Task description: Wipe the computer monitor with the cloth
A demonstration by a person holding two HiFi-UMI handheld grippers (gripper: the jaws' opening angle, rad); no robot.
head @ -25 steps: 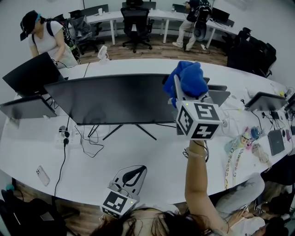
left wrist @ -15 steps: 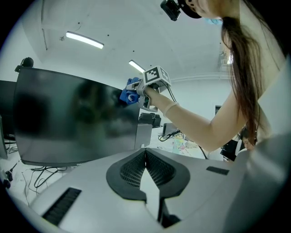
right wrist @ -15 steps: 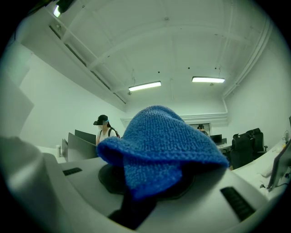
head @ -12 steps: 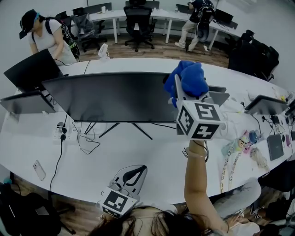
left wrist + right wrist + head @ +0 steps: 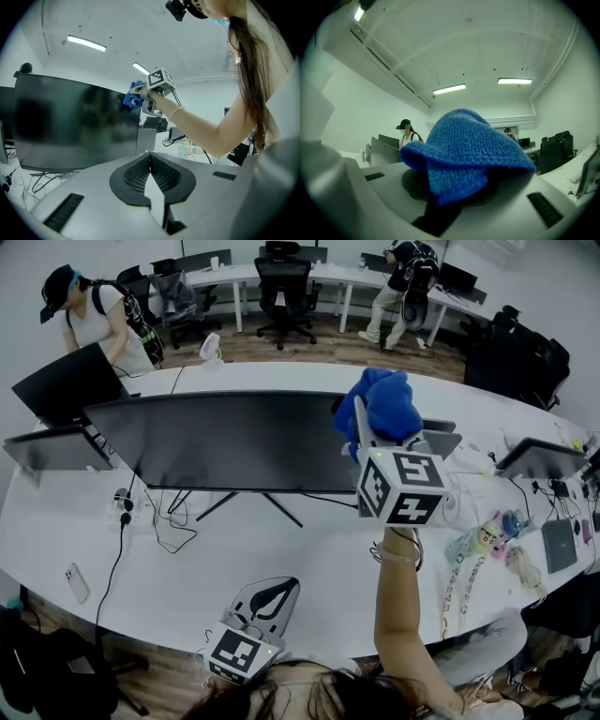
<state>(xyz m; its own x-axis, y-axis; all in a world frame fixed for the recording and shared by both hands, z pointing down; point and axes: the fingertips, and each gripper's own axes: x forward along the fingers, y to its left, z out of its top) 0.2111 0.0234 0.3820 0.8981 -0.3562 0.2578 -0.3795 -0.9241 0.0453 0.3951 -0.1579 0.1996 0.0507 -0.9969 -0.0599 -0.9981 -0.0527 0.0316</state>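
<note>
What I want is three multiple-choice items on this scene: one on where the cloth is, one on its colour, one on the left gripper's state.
1. Where is the cloth?
A. Held up at the right end of the monitor
B. At its left end
C. Lying under it

2. What colour is the cloth?
A. White
B. Blue
C. Red

3. How do the fingers of the left gripper stand?
A. Wide apart
B. Shut on the cloth
C. Together, with nothing between them

Answers:
1 A: in the head view the right gripper holds it up by the screen's right end.
2 B: it shows blue in every view.
3 C: the left gripper view shows the fingers meeting, empty.
</note>
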